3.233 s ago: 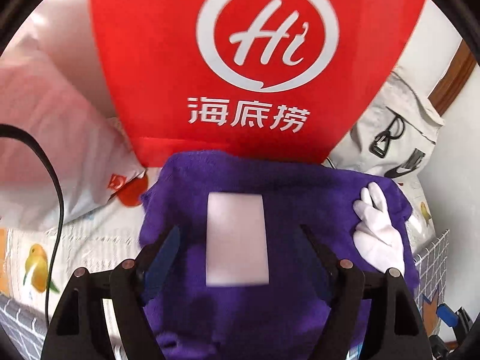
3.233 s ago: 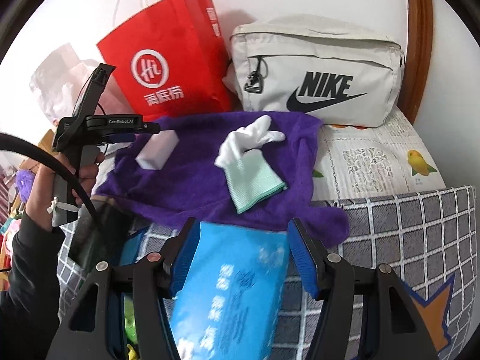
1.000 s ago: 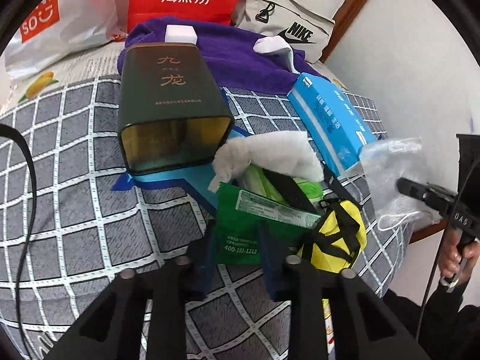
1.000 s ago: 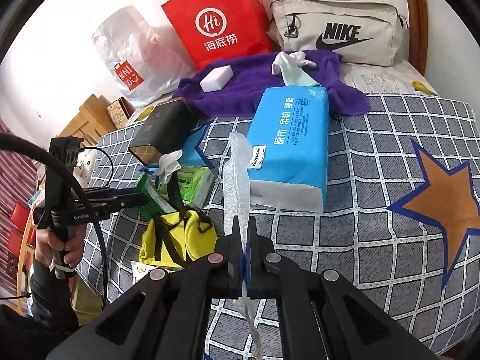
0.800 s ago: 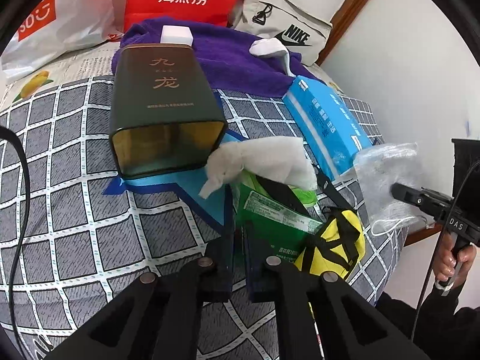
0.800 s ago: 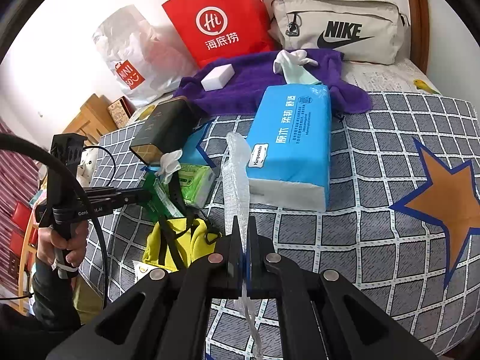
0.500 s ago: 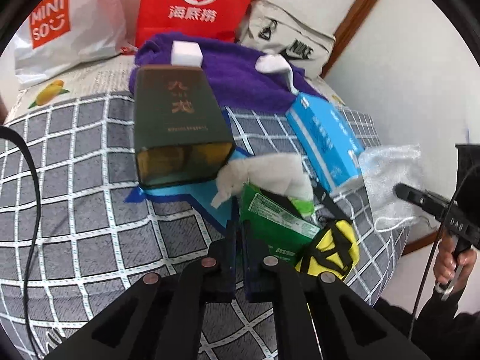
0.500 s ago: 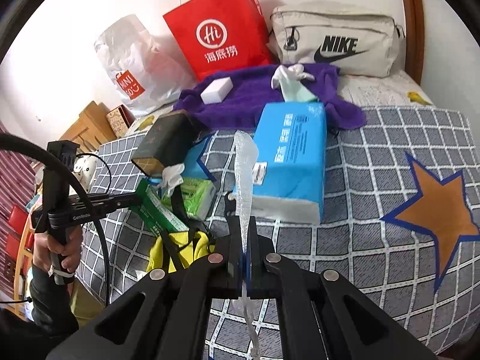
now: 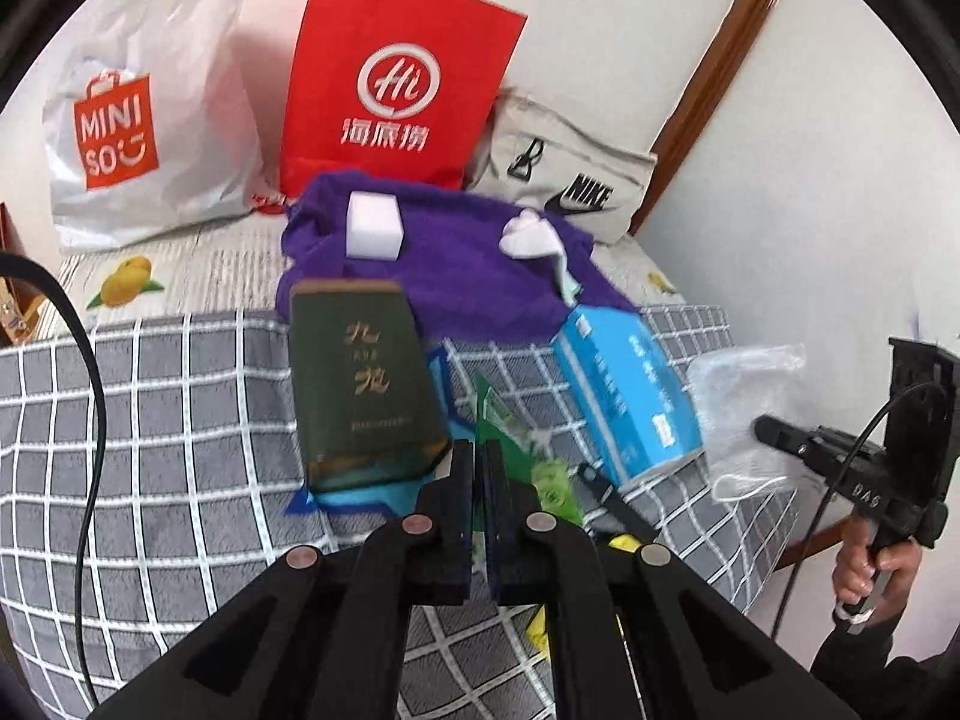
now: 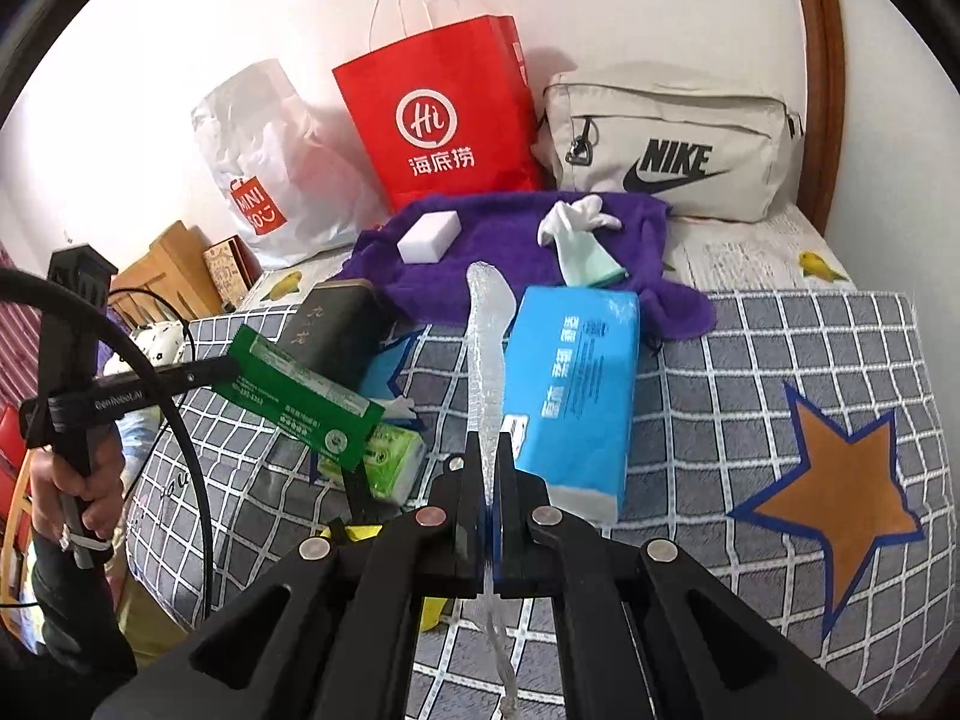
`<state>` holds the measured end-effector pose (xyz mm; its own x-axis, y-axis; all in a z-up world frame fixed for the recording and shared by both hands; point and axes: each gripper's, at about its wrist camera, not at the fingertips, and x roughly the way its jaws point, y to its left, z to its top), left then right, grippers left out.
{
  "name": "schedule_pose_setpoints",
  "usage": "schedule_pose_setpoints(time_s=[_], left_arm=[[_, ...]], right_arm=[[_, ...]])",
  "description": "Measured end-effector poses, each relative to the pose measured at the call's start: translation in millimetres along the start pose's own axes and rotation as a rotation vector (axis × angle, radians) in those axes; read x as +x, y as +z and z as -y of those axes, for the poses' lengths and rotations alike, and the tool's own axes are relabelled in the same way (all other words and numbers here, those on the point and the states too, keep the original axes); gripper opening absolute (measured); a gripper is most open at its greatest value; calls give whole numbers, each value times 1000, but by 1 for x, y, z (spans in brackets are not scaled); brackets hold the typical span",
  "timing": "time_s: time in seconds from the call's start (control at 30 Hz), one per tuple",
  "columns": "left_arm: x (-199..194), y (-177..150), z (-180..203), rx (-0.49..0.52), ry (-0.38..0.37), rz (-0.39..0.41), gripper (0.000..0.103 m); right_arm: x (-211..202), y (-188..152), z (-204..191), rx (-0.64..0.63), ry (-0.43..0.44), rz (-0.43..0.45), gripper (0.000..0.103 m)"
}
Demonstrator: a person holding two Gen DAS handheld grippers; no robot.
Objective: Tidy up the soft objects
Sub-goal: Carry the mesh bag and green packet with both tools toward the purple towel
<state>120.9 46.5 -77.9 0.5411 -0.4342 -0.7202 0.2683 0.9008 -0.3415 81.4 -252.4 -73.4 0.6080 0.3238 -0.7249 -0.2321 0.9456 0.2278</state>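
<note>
The left claw point(image 9: 479, 480) pinched a green packet point(image 10: 297, 387) clear of the bed point(image 10: 750, 396); the right claw point(image 10: 491, 480) pinched a clear bag point(image 10: 489, 330). Open blanket lay at 3 o'clock; a purple towel point(image 10: 510, 240) lay at 12.

You are looking at two bright daylight pictures, and the white wall point(image 10: 690, 12) glows pale and washed out behind the red paper bag point(image 10: 441, 114), which throws a soft shadow to its right. Your round lens bends the checked blanket point(image 10: 750, 360) lines near the edges and leaves black corners. In the left wrist view the blue tissue pack point(image 9: 630, 396) and dark green box point(image 9: 360, 384) look smeared, and the right wrist view looks sharper.
</note>
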Motion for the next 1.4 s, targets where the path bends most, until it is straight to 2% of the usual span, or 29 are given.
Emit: schedule_pose_setpoints(time_s=[0.8,1.03,1.13,1.4], left_arm=[[-8,58,18,47,-68,65,4],[3,77,15,32,-64,75,4],[8,87,12,22,-83,88,4],[29,114,3,-7,-78,85,4]], right_arm=[[11,47,-4,-39,-27,38,1],[22,66,2,-39,-53,42,1],[30,77,7,-35,-84,45,1],[61,114,31,-7,-115,20,1]])
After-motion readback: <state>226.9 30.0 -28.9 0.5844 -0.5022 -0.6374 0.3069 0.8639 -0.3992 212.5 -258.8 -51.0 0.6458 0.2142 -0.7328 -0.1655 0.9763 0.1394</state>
